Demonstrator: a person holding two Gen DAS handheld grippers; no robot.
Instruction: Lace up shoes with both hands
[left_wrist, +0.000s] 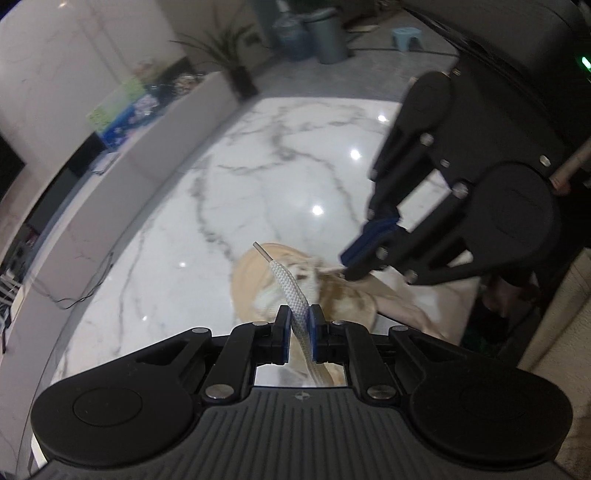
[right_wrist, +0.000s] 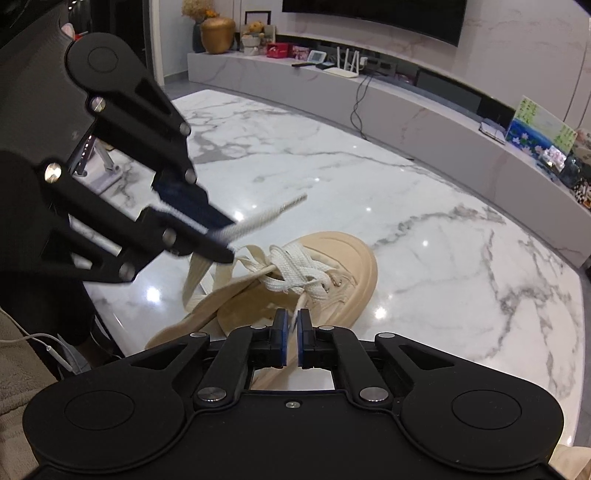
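Note:
A beige shoe (right_wrist: 347, 254) with white laces lies on the marble table (right_wrist: 424, 206), toe pointing away to the right. My left gripper (left_wrist: 299, 314) is shut on a flat white lace end (left_wrist: 290, 288), whose metal aglet (left_wrist: 260, 251) sticks up above the shoe (left_wrist: 251, 280). In the right wrist view the left gripper (right_wrist: 218, 240) hovers above the shoe's left side, with the lace end (right_wrist: 258, 221) poking out to the right. My right gripper (right_wrist: 291, 319) is shut on another lace strand (right_wrist: 301, 301) coming off the eyelets. The right gripper (left_wrist: 360, 258) sits just right of the shoe's tongue.
A small phone stand (right_wrist: 107, 170) sits on the table at the left. A long low bench (right_wrist: 424, 110) with boxes, a router and a trailing cable runs behind the table. A white earphone cable (right_wrist: 48, 343) and beige cloth lie at the near left edge.

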